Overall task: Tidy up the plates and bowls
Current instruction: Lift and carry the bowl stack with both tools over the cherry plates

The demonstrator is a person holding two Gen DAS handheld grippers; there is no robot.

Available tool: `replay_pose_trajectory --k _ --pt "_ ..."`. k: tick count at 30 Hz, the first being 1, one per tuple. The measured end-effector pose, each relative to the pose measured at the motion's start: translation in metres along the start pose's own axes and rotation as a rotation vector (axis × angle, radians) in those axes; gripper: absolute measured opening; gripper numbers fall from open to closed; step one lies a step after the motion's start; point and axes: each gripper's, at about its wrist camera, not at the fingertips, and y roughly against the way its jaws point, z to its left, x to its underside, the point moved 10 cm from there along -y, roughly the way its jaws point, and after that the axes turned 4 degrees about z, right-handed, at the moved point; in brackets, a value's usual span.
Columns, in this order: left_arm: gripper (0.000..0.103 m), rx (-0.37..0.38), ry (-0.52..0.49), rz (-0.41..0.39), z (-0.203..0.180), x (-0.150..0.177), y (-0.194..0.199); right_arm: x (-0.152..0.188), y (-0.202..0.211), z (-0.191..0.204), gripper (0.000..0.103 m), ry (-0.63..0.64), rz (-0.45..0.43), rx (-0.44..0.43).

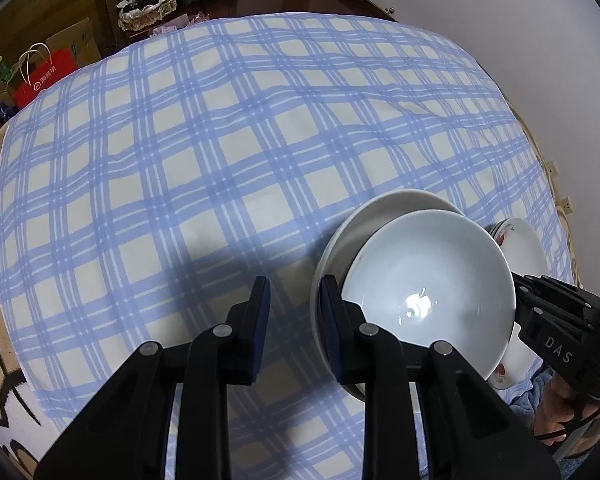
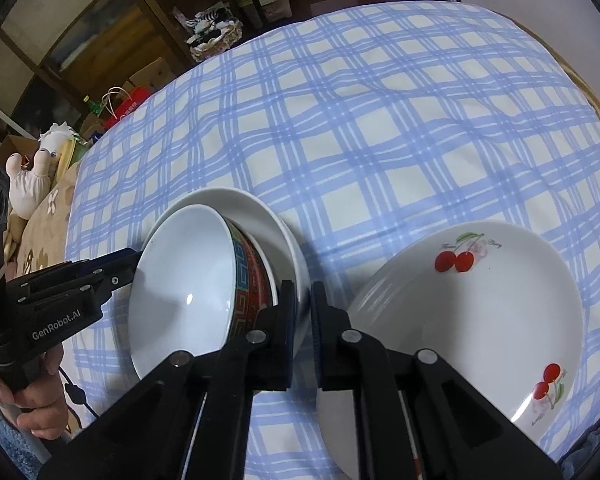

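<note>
Right wrist view: the right gripper [image 2: 300, 300] pinches the white plate's [image 2: 260, 216] rim, near the tablecloth's [image 2: 380, 120] near edge. A patterned bowl [image 2: 188, 280] leans tilted in that plate. The left gripper [image 1: 294, 304] stands slightly spread, one finger [image 1: 330, 300] at the plate's opposite rim. Cherry plates [image 2: 480, 300] lie just beside.

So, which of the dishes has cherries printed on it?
The shallow white plate on the right in the right wrist view. The bowl has a red and blue patterned outside; the dish under it is plain white.
</note>
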Motion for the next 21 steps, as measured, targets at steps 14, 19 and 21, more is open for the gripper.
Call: replay_pose_trajectory --k 14,19,21 --pt "0.003 0.036 -0.001 -0.017 -0.012 0.003 -0.001 0.001 -0.004 -0.007 0.01 -0.096 -0.001 -0.01" --pt "0.003 0.014 -0.001 -0.029 -0.014 0.001 -0.001 0.001 -0.003 -0.007 0.01 -0.097 0.001 -0.018" --pt "0.003 0.006 0.0 -0.032 -0.014 0.001 -0.002 0.002 -0.003 -0.007 0.01 -0.1 0.001 -0.02"
